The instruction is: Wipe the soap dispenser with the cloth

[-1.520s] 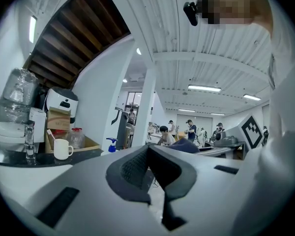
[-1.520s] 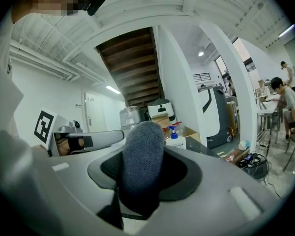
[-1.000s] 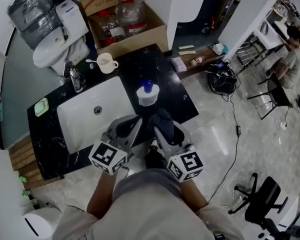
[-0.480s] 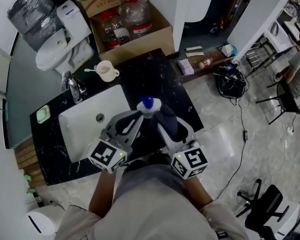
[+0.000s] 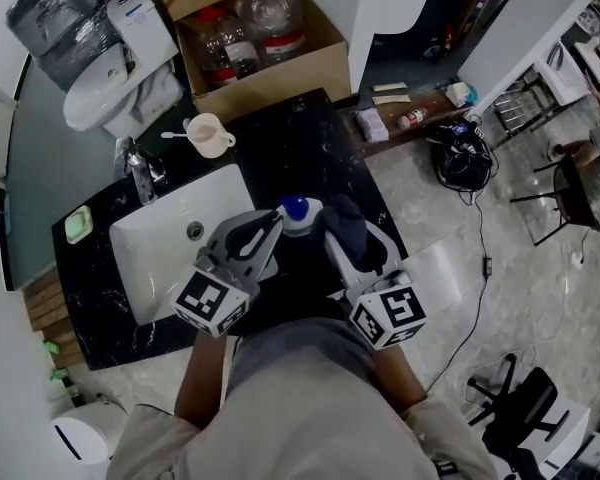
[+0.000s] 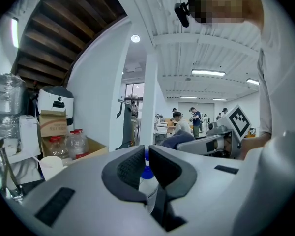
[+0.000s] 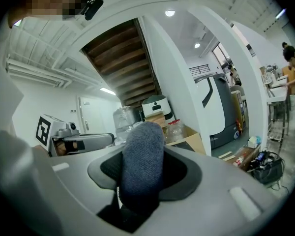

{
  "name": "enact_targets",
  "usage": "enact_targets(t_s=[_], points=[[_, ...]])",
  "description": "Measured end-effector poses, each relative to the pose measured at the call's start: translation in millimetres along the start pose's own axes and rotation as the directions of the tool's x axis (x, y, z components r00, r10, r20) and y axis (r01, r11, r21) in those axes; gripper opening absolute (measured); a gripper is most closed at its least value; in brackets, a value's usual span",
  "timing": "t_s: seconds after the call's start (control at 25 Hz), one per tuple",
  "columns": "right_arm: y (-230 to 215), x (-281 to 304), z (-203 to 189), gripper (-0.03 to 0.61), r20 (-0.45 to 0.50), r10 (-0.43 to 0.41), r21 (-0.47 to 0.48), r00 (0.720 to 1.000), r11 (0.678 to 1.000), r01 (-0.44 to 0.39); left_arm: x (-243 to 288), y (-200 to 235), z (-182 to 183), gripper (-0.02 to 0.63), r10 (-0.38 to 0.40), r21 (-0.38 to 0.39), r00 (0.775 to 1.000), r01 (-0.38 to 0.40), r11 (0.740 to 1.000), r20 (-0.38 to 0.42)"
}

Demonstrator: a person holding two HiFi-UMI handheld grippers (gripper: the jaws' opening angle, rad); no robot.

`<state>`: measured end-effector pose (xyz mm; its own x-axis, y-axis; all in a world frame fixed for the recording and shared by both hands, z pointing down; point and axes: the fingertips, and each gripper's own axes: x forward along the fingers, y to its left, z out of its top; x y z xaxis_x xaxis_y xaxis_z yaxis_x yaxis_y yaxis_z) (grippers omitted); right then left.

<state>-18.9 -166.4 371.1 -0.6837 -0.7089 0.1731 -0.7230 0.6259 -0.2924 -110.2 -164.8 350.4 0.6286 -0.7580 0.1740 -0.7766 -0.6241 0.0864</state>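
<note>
- The soap dispenser (image 5: 300, 218), white with a blue cap, stood upright on the black counter (image 5: 310, 133), just right of the white sink (image 5: 165, 253).
- It sat between the tips of the two grippers, with the left gripper (image 5: 271, 226) just beside it on one side and the cloth (image 5: 344, 222) on the other. Whether either touched it could not be told.
- The left gripper was clenched with nothing in its jaws. In the left gripper view the dispenser's blue cap showed through the thin slit past the tips.
- The right gripper (image 7: 141, 173) was clamped on the dark blue-grey cloth, whose rolled end bulged up above the jaws.
- Farther back on the counter a pale cup (image 5: 209, 134) stood near the faucet (image 5: 140, 164), and a green soap dish (image 5: 78, 225) lay at the sink's far left.
- Behind the counter an open cardboard box (image 5: 280, 63) held bottles with red caps.
</note>
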Motion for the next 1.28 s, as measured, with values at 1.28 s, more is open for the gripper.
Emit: enact_targets(t_s=[1.28], points=[[-25, 5, -23, 0.167, -0.044, -0.049, 0.034, 0.998, 0.998, 0.05, 62, 1, -32, 0.17, -0.135, 0.035, 0.988, 0.138, 0.99, -0.071]])
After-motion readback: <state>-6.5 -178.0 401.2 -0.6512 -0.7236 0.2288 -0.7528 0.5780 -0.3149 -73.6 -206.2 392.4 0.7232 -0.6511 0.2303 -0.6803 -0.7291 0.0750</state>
